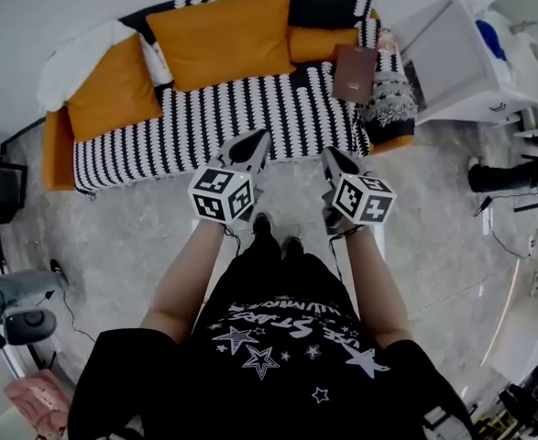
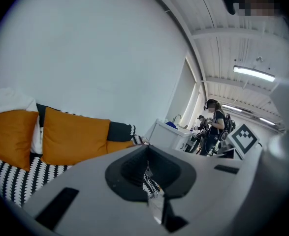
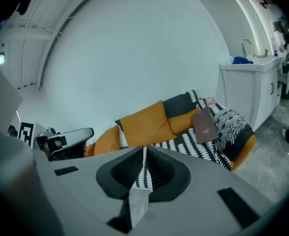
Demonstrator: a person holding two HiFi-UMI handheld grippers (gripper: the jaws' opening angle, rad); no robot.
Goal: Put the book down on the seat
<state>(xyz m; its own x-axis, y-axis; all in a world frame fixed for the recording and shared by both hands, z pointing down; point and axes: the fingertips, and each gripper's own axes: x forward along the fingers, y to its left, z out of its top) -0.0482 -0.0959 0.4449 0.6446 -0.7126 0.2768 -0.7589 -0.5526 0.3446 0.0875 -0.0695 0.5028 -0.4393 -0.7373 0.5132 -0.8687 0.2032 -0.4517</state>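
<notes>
A brown book [image 1: 354,73] leans against the right armrest of the sofa, its lower edge on the black-and-white striped seat [image 1: 214,126]. The right gripper view shows the book [image 3: 205,125] at the seat's [image 3: 191,142] far end. My left gripper [image 1: 256,138] and right gripper [image 1: 331,154] hover side by side over the floor just before the seat's front edge, well short of the book. Both are shut with nothing held: the left jaws [image 2: 146,149] and the right jaws [image 3: 144,149] meet along a thin slit. The left gripper view does not show the book.
Orange cushions [image 1: 221,37] line the sofa back, and a fringed throw [image 1: 389,99] drapes the right armrest. A white sink cabinet [image 1: 452,58] stands right of the sofa. A black stand [image 1: 516,177] and cables lie on the floor at right. A person [image 2: 214,127] stands far off.
</notes>
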